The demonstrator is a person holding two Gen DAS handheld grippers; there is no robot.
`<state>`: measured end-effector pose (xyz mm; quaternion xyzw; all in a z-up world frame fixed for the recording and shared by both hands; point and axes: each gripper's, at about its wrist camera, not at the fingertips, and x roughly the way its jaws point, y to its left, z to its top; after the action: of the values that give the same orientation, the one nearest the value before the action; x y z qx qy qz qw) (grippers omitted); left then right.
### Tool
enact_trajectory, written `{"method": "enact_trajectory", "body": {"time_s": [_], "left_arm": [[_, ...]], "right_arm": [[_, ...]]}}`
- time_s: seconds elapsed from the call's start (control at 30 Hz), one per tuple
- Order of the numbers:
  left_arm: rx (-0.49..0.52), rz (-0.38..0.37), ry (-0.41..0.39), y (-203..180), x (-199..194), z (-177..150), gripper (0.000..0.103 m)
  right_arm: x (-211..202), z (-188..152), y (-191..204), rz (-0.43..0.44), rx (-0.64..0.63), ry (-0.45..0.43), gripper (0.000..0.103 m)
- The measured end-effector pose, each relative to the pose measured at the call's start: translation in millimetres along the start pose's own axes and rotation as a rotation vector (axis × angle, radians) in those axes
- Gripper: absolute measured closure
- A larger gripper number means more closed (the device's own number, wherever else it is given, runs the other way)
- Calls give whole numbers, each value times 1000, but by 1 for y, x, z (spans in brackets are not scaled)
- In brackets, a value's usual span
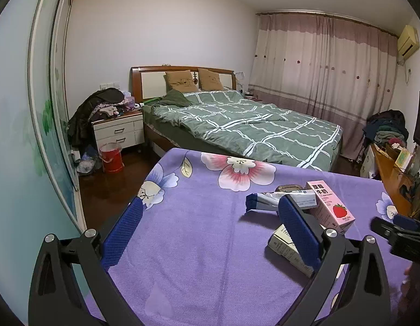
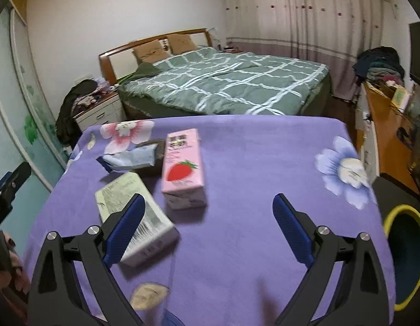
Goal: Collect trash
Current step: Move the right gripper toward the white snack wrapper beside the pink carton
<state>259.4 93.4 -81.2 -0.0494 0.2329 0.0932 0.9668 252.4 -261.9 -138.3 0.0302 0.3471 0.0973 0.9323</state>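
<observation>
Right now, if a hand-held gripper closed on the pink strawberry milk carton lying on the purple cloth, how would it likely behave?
The pink strawberry milk carton lies flat on a broad face, so it probably won't roll or tip. Its flat paperboard sides should give the pads decent purchase, but could dent under a hard squeeze. As trash it is likely empty and light, though the pictures cannot confirm that.
</observation>
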Motion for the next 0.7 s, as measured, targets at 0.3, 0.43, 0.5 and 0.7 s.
{"method": "enact_trajectory", "body": {"time_s": [0.3,0.43,0.5,0.7], "left_arm": [[-31,122,-51,18,-11,5,5],[-57,129,-42,24,-8,5,5],[-48,131,-44,22,-9,5,5],[-30,147,-48,19,-7,5,5]], "right_arm": [[47,31,54,57,-83,18,25],[71,37,67,78,-88,61,27],[79,39,73,73,-98,67,27],[96,43,93,81,-133,93,27]]}}
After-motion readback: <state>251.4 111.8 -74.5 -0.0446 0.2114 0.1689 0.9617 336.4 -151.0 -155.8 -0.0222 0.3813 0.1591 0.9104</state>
